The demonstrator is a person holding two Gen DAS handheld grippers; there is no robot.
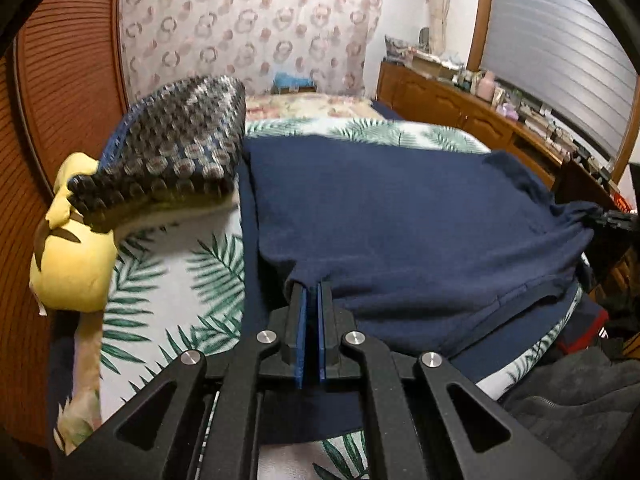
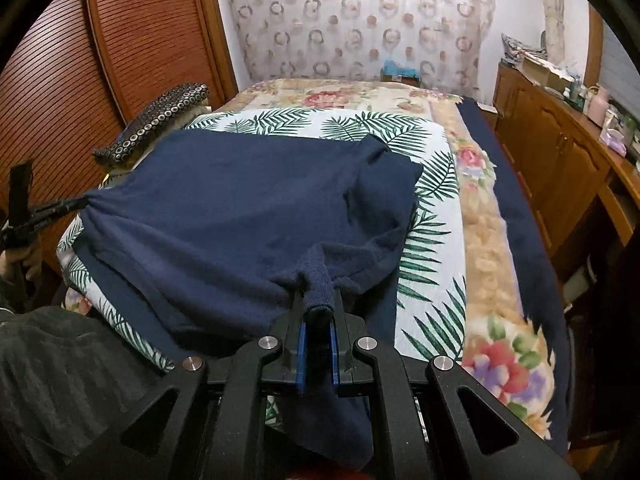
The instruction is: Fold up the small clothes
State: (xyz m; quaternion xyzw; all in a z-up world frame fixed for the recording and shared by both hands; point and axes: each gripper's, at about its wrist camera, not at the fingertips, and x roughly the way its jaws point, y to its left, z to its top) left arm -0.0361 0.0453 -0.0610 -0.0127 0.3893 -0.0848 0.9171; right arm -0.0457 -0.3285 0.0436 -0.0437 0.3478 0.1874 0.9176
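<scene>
A navy blue garment (image 1: 400,220) lies spread on a palm-leaf sheet (image 1: 192,280) on the bed. It also shows in the right wrist view (image 2: 240,208). My left gripper (image 1: 313,286) is shut on the garment's near left edge, which is lifted slightly. It shows at the left in the right wrist view (image 2: 76,202). My right gripper (image 2: 318,304) is shut on a bunched fold at the near right edge. It appears at the far right in the left wrist view (image 1: 600,216). The cloth is stretched between both grippers.
A patterned dark pillow (image 1: 176,152) and a yellow plush toy (image 1: 68,256) lie to the left. A floral blanket (image 2: 500,280) covers the bed's right side. A wooden dresser (image 2: 560,168) stands on the right, a slatted wooden door (image 2: 120,60) on the left.
</scene>
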